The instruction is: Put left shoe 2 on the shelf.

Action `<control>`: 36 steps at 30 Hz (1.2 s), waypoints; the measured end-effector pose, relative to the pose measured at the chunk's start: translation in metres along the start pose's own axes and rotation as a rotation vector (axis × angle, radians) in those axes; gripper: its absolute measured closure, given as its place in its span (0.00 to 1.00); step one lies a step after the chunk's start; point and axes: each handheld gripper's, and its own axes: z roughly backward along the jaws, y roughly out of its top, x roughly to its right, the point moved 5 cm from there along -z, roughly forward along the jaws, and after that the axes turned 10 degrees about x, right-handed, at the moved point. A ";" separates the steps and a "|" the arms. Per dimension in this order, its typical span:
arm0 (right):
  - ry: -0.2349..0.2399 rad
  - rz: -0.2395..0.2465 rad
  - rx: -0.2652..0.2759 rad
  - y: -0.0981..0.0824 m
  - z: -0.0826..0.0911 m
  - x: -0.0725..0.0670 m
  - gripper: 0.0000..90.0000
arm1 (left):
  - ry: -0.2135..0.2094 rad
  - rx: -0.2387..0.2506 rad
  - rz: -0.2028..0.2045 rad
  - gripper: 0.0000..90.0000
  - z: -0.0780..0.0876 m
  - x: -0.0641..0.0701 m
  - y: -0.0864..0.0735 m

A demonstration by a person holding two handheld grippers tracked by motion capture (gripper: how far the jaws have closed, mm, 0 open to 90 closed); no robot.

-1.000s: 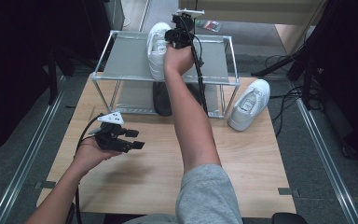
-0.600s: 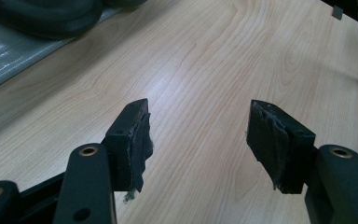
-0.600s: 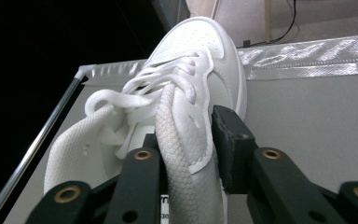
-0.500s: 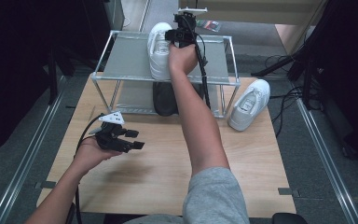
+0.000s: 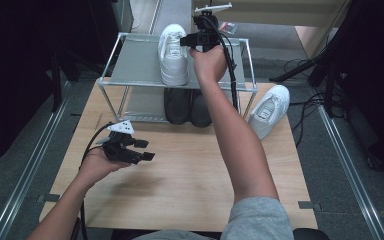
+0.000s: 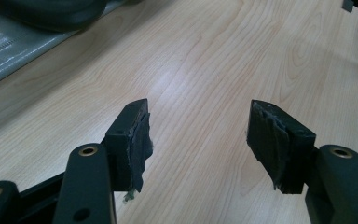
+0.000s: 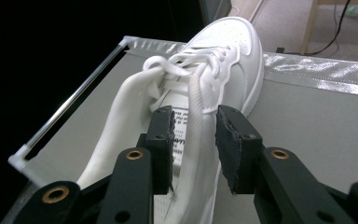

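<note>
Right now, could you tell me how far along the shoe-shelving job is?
Done: one white shoe sits on the rack's top shelf. In hand: the right gripper straddles its collar, jaws just opened, pads apparently off it. Left: the second white shoe lies on the table; the left gripper is open, empty.

Your high view is evenly lit from above on the bench (image 5: 190, 165), while the floor at both edges falls into near black. Soft shadows sit under your forearms. In the left gripper view, a pale sheen of glare lies on the wood just ahead of the jaws, and the jaws themselves stay sharp. In the right gripper view, the white shoe (image 7: 200, 93) between the jaws is bright and slightly soft; left of the jaws everything is black.
</note>
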 end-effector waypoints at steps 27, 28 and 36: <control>0.224 0.124 0.020 -0.041 0.086 0.006 0.65 | 0.006 -0.014 -0.004 0.42 -0.002 0.002 -0.001; 0.228 0.126 0.017 -0.044 0.087 0.007 0.65 | 0.006 -0.015 -0.001 0.42 -0.003 0.001 -0.001; 0.274 0.155 0.007 -0.069 0.097 0.006 0.64 | 0.012 -0.018 -0.003 0.42 -0.003 0.002 -0.003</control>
